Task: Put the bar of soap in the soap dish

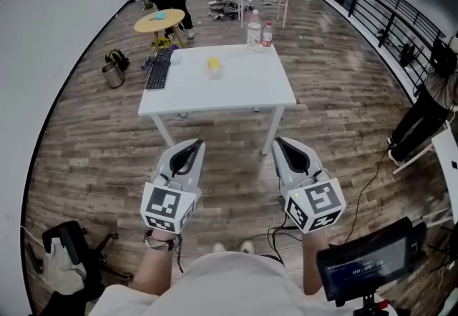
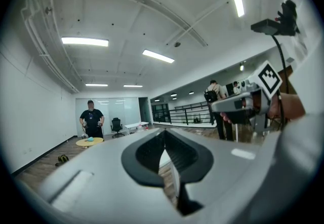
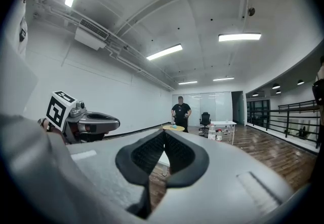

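Ahead of both grippers and well apart from them, the yellow bar of soap point(image 1: 213, 63) lies bare on the white table point(image 1: 243, 89). I cannot make out a dish. One black keyboard point(image 1: 158, 68) lies beside it, on the left gripper's side. Past the soap stand a big bottle point(image 1: 254, 34) and a small bottle point(image 1: 267, 36). One metal pot point(image 1: 112, 75) sits on the floor, further left. The left gripper point(image 1: 195, 144) and the right gripper point(image 1: 280, 141) are both closed tight and hold nothing
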Available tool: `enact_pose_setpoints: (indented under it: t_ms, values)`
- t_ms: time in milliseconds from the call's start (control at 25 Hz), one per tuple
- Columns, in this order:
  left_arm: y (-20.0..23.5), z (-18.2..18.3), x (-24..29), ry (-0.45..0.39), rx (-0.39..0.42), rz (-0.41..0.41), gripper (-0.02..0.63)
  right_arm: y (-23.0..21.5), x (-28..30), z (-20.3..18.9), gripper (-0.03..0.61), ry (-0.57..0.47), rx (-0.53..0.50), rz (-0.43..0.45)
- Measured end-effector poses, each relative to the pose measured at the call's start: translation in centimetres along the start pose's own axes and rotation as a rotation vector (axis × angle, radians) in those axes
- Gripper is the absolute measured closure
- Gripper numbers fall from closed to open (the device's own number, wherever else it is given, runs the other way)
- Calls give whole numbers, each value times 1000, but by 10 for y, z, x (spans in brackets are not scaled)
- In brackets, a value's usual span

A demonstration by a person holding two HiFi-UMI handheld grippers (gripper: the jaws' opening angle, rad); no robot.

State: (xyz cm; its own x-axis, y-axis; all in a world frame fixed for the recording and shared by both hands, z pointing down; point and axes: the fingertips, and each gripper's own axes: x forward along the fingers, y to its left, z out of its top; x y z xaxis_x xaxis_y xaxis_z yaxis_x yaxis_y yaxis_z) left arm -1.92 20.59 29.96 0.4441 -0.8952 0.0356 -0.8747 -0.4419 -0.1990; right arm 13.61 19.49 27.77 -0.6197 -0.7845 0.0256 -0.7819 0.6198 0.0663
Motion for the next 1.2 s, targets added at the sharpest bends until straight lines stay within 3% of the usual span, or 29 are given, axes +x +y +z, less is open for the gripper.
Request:
enact_pose_setpoints:
  t_ms: [1200]
  values:
    - [11, 14, 1, -5, 29, 15, 606, 4, 16, 24, 577, -43, -26, 12]
